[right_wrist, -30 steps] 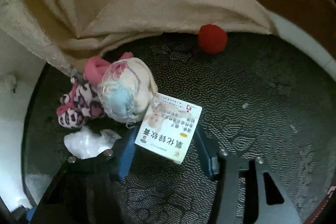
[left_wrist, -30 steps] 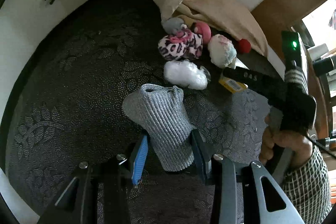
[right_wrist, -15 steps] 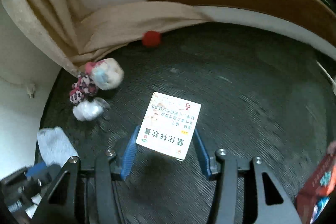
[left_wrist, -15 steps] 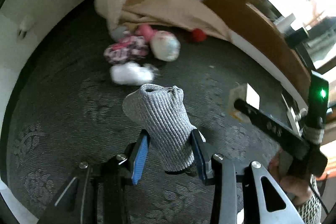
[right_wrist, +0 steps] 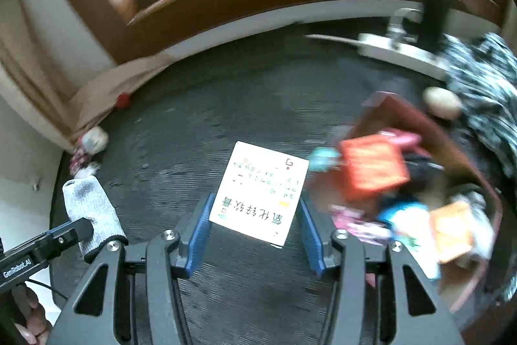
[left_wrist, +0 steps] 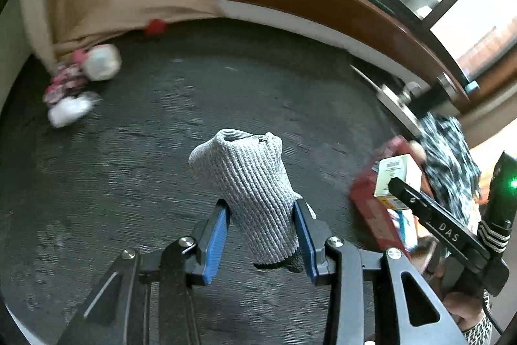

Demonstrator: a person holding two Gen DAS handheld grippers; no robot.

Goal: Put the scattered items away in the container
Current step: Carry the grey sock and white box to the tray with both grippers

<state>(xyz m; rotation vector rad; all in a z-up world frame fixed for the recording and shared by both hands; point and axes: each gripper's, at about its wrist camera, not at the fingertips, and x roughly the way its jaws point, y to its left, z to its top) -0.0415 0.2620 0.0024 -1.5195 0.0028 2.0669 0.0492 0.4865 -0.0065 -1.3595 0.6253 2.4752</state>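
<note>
Left hand-held gripper [left_wrist: 260, 243] grasps grey sock [left_wrist: 250, 196]; right hand-held gripper [right_wrist: 255, 227] grasps white box [right_wrist: 260, 191]. Container [right_wrist: 452, 151] sits at 3 o'clock, already crowded. Carry both over its rim, release above a gap, box first.

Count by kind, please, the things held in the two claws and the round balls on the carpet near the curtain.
grey sock, in the left claw: 1
white box, in the right claw: 1
balls, a red ball and a pale ball: 2
Total: 4
</note>
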